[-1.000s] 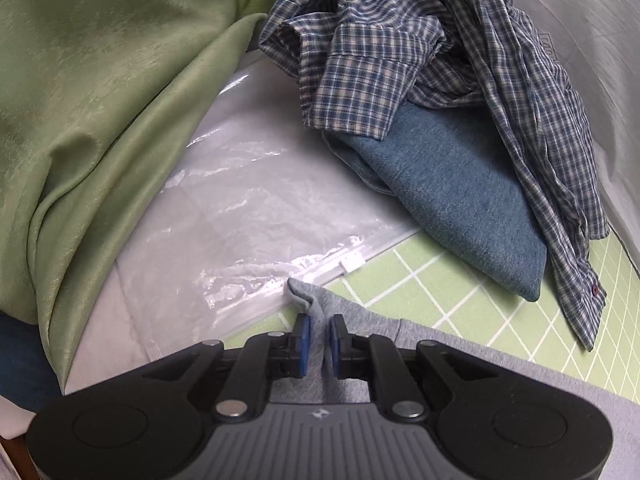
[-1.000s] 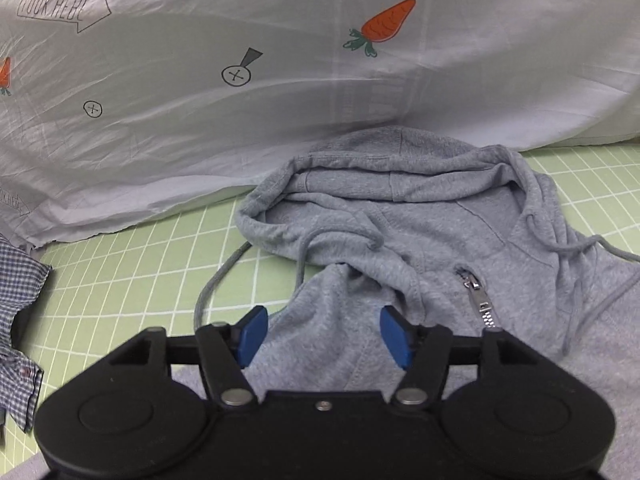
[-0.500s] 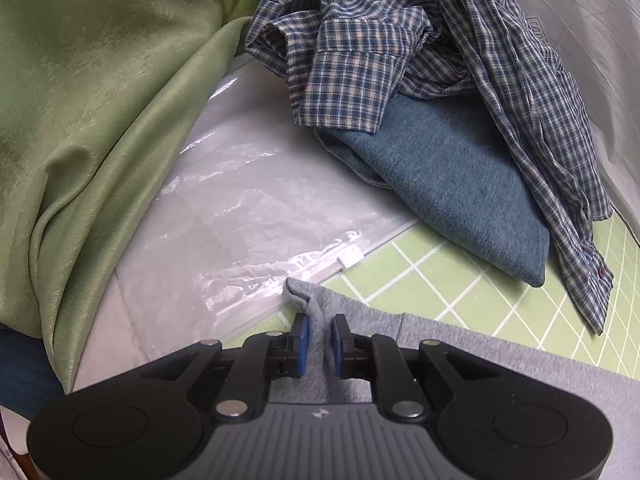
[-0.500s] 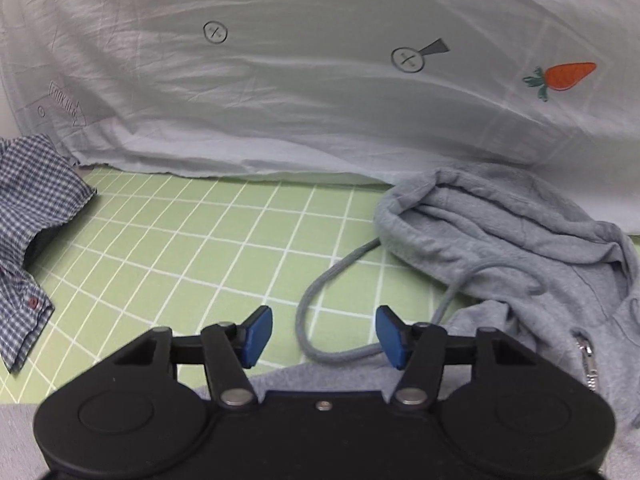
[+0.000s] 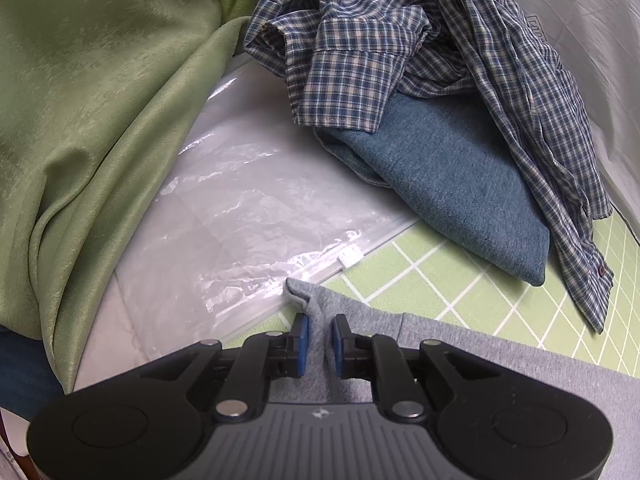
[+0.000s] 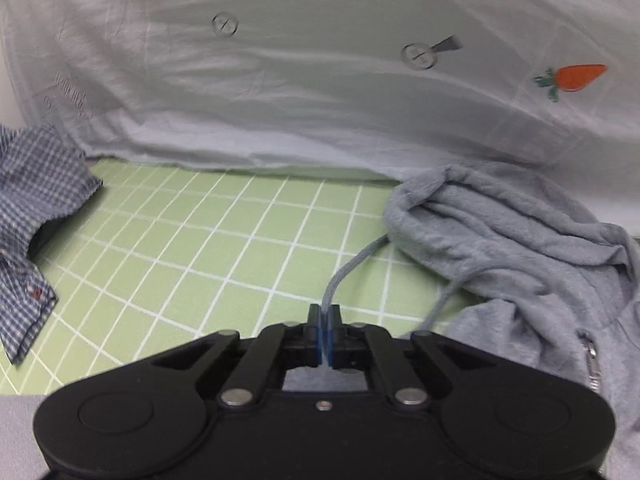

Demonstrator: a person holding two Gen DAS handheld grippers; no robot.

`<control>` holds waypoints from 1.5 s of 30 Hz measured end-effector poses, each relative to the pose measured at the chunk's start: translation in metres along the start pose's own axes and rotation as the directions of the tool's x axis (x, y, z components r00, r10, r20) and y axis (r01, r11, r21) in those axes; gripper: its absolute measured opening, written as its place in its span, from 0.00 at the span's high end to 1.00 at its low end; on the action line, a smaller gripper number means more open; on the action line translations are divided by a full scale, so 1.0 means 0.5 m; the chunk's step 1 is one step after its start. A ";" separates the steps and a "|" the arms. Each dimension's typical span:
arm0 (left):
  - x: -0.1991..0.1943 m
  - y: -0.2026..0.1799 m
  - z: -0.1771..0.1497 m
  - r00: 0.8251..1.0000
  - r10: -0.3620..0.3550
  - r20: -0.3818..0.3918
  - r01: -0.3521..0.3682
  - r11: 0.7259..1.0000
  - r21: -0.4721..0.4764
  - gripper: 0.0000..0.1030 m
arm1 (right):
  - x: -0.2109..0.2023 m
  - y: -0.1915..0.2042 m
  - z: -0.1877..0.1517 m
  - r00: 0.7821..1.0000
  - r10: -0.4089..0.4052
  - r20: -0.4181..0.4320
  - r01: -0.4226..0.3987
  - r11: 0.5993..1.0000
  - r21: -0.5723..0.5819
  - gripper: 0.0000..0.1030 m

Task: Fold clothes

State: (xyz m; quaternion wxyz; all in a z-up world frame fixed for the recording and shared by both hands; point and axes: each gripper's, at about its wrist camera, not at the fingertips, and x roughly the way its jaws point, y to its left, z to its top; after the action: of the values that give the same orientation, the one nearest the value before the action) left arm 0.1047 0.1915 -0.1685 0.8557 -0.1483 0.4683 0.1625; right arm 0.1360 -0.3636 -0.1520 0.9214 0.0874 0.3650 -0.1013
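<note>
A clear zip bag [image 5: 256, 216] lies flat at the edge of the green grid mat [image 5: 432, 276], with its white slider [image 5: 351, 256] at the mat side; nothing can be made out inside it beyond wrinkled film. On the far side of the mat from the left wrist camera, a crumpled plaid shirt [image 5: 400, 52] sits on top of a folded denim piece [image 5: 452, 184], and one plaid sleeve trails down onto the mat. A green curtain [image 5: 92, 92] hangs beside the bag, away from the mat.

The left gripper [image 5: 319, 338] has its blue pads [image 5: 302, 336] drawn close, pinching a ridge of the grey hoodie [image 5: 460, 344] where a corner of it lies right at the mat's border with the bag (the fabric stands up between the pads). The rest of that grey cloth spreads over the near part of the mat.

The right gripper [image 6: 325, 330] is pressed together on the hoodie's drawstring [image 6: 340, 276], which runs across the mat from the pads to the bunched hood [image 6: 496, 232] at the mat's far right, where the zipper pull [image 6: 591, 356] also shows. A white sheet with carrot prints [image 6: 320, 80] rises behind the mat. Both tools point low and forward over the mat; the hands holding them are out of view.
</note>
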 end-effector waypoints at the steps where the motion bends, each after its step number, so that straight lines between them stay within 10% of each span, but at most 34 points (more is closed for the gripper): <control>1: -0.001 0.000 -0.001 1.000 -0.001 0.002 0.001 1.000 -0.003 0.84 | -0.033 -0.018 -0.001 0.999 -0.013 0.037 0.012 0.999 0.041 0.98; 6: -0.002 0.000 -0.001 1.000 0.002 0.001 -0.002 1.000 0.001 0.84 | -0.235 -0.121 -0.049 0.968 -0.176 0.177 0.143 0.973 0.183 0.98; 9: -0.002 0.003 0.001 1.000 -0.003 -0.003 0.003 1.000 -0.002 0.83 | -0.312 -0.179 -0.115 0.942 -0.305 0.137 0.277 0.942 0.189 0.98; 12: -0.006 0.006 -0.002 1.000 -0.016 -0.012 0.016 1.000 0.015 0.61 | -0.332 -0.200 -0.183 0.928 -0.371 0.040 0.357 0.913 0.198 0.96; 14: -0.011 0.007 -0.008 1.000 -0.009 -0.014 0.009 0.999 0.039 0.43 | -0.338 -0.207 -0.226 0.916 -0.399 -0.027 0.396 0.893 0.213 0.81; 20: -0.028 0.019 -0.035 0.999 0.030 -0.020 -0.029 0.997 0.077 0.42 | -0.355 -0.226 -0.351 0.860 -0.460 -0.222 0.505 0.829 0.239 0.47; 29: -0.080 -0.048 -0.067 0.999 -0.049 0.012 0.046 0.978 0.203 0.25 | -0.393 -0.210 -0.311 0.912 -0.409 -0.037 0.403 0.874 0.271 0.00; 36: -0.140 -0.166 -0.142 0.991 -0.133 0.011 0.121 0.931 0.344 0.18 | -0.437 -0.263 -0.290 0.930 -0.367 0.033 0.342 0.892 0.295 0.00; 45: -0.128 -0.245 -0.206 0.992 -0.118 -0.043 0.125 0.954 0.274 0.17 | -0.362 -0.339 -0.196 0.946 -0.323 -0.023 0.319 0.917 0.238 0.01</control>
State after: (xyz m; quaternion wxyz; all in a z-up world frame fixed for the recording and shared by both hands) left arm 0.0455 0.0303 -0.1549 0.8702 -0.0583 0.4876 0.0407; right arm -0.0998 -0.4816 -0.1123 0.8780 0.1358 0.3520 -0.2947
